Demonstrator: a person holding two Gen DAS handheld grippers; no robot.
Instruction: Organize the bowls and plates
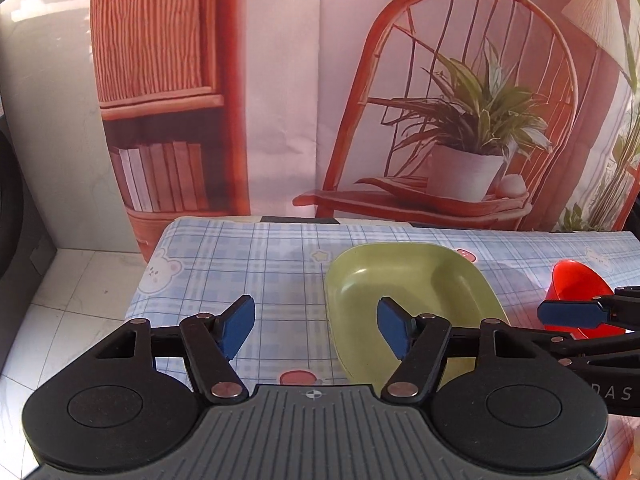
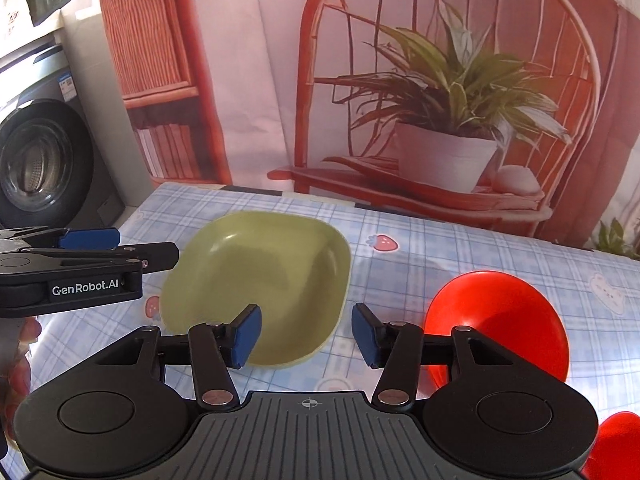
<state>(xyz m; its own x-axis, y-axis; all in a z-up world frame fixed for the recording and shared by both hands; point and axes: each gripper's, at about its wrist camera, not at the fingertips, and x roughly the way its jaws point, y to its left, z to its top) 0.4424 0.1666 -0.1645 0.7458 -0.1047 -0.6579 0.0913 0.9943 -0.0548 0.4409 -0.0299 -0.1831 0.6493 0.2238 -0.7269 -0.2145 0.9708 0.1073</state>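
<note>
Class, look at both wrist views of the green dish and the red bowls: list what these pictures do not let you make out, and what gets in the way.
- Green dish, left wrist view: near rim hidden behind the left gripper.
- Red bowl, right wrist view: near side covered by the right gripper; in the left view it is mostly hidden behind that gripper.
- Second red piece, right wrist view: cut off by the corner, so its type is unclear.
- Table's near edge: hidden by gripper bodies in both views.
</note>
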